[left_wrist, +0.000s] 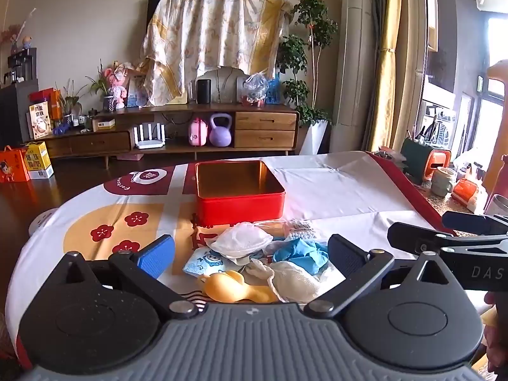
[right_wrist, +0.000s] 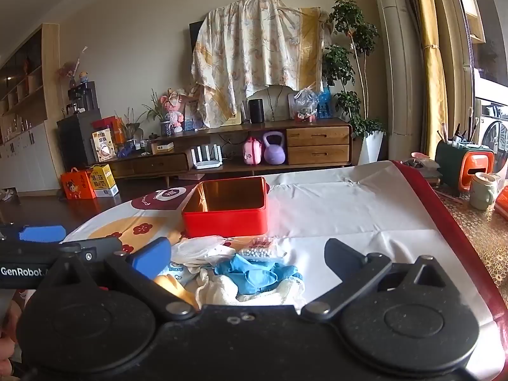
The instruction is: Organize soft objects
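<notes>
Both tongs hovered apart, empty, over the soft pile.
I kept left tongs (left_wrist: 250, 254) and right tongs (right_wrist: 247, 258) wide since the red tin (left_wrist: 238, 190), beyond toward the surface's far edge, waited empty.

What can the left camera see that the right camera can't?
Only the left view shows the whole yellow squishy toy and the blue cartoon mask clearly; in the right view they are mostly hidden behind the tool.

Only the right view shows the wooden wall shelves and a washing machine by the window.

Both show the empty red tin, the blue gloves, the white cloth, and each open tool, left and right, holding nothing.
</notes>
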`<state>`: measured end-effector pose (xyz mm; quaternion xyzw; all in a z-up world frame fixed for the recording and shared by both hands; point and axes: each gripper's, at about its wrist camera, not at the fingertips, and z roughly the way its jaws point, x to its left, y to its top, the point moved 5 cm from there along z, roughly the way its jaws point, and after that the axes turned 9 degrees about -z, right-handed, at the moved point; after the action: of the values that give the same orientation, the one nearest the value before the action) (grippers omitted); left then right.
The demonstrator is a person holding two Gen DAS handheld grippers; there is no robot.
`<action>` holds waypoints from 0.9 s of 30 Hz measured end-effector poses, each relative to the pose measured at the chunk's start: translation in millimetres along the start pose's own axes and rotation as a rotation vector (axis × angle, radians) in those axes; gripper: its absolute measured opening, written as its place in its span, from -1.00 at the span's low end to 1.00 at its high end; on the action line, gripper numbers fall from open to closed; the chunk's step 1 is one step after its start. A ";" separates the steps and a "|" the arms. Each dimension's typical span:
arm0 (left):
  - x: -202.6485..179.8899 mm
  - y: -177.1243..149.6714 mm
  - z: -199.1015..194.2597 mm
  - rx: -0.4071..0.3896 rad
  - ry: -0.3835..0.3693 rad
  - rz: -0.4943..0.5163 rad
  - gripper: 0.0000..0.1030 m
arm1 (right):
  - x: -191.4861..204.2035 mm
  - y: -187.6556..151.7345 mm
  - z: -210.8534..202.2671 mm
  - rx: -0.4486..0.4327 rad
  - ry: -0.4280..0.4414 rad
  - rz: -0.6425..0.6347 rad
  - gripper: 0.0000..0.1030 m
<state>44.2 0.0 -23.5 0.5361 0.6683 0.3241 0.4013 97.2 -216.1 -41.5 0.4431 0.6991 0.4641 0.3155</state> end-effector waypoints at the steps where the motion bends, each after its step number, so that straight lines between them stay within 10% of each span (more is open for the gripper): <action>1: 0.0 -0.1 0.2 -0.002 0.004 0.001 1.00 | 0.3 0.0 -0.1 0.003 0.002 0.003 0.99; 27: 11.7 -3.8 2.3 0.025 -0.013 -0.081 1.00 | 8.2 4.1 1.1 0.021 0.008 -0.015 0.99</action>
<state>43.2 10.7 -30.0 0.5155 0.6907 0.2957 0.4120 96.1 -207.5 -38.3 0.4391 0.7086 0.4563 0.3114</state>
